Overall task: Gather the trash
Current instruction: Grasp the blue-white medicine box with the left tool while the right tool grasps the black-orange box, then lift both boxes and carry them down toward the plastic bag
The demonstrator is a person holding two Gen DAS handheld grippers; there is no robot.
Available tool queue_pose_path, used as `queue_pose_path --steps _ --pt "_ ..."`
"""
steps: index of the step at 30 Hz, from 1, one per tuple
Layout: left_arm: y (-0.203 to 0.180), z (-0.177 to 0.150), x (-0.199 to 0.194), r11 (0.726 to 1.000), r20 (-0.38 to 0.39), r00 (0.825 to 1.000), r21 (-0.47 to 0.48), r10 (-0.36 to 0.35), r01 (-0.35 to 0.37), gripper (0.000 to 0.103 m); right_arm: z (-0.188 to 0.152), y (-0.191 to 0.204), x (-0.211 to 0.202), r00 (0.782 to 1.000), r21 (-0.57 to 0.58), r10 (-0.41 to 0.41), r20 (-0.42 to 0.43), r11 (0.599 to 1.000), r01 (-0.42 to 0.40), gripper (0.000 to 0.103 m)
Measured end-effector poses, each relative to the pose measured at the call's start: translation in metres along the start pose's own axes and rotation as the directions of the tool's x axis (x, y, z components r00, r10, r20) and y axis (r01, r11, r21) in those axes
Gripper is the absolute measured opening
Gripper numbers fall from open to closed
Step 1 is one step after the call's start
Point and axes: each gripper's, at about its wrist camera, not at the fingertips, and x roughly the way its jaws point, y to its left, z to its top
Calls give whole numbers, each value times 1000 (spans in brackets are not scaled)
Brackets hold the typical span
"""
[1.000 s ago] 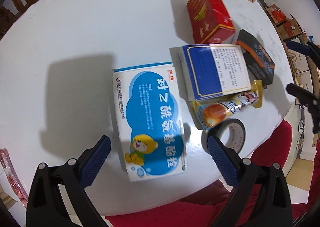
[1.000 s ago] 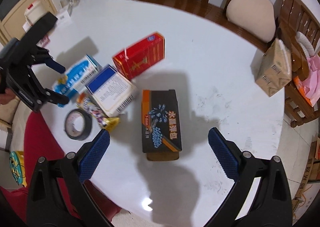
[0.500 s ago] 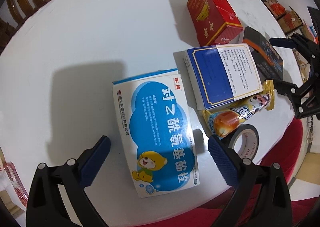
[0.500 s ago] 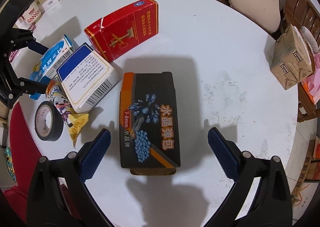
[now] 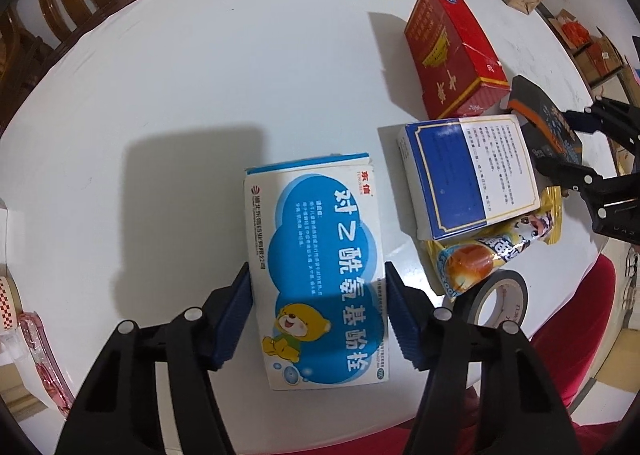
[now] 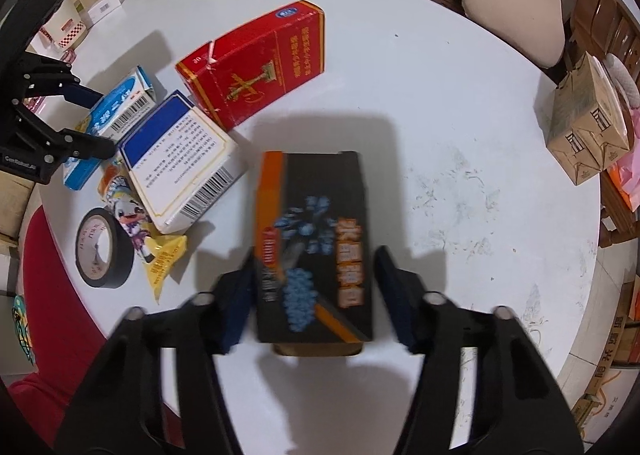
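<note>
White round bench (image 5: 168,95), ringed by wooden chairs (image 5: 60,3), is seen from the left wrist: the blue-and-white medicine box (image 5: 320,267) is bracketed by the left gripper (image 5: 318,315), whose jaws have just been closing, pads right at both long sides. A red carton (image 5: 452,55), a blue-white box (image 5: 468,179), a snack wrapper (image 5: 496,247) and a tape roll (image 5: 496,299) are spread to the right.

From the right wrist, the black box (image 6: 316,231) is straddled by the right gripper (image 6: 314,295); its jaws have just been closing too, but whether the box is actually pinched can't be told through the blur.
</note>
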Motion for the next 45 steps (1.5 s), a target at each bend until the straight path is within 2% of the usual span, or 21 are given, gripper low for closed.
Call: queue_pose_path --steps 7,11,16,23,29,33,38,45 --pt "17 -12 -5 999 19 1000 -53 5 -4 61 -4 -2 -8 999 38 -10 32 999 9 52" --pt "31 -26 -23 997 50 999 -82 10 -6 61 -5 -3 -34 994 65 -46 104 997 39 52" --pt "27 -49 -55 994 106 994 -105 26 -14 61 -10 -4 -77 979 97 -80 189 993 62 52" --pt "-5 -78 -108 996 196 979 -84 57 -42 61 -27 21 -153 940 99 -107 325 992 79 52" --pt "-40 -115 -160 998 280 958 -33 58 -51 61 -54 57 -203 911 68 -109 397 994 90 52" --pt "-63 -138 -176 998 308 949 -14 62 -61 61 -77 80 -226 894 55 -106 435 994 91 52" --pt "-90 -163 -178 998 329 942 10 61 -68 61 -110 107 -239 889 35 -90 449 996 83 52" --pt "-123 -195 -150 996 304 952 72 36 -61 61 -148 132 -235 896 30 -82 436 997 76 52"
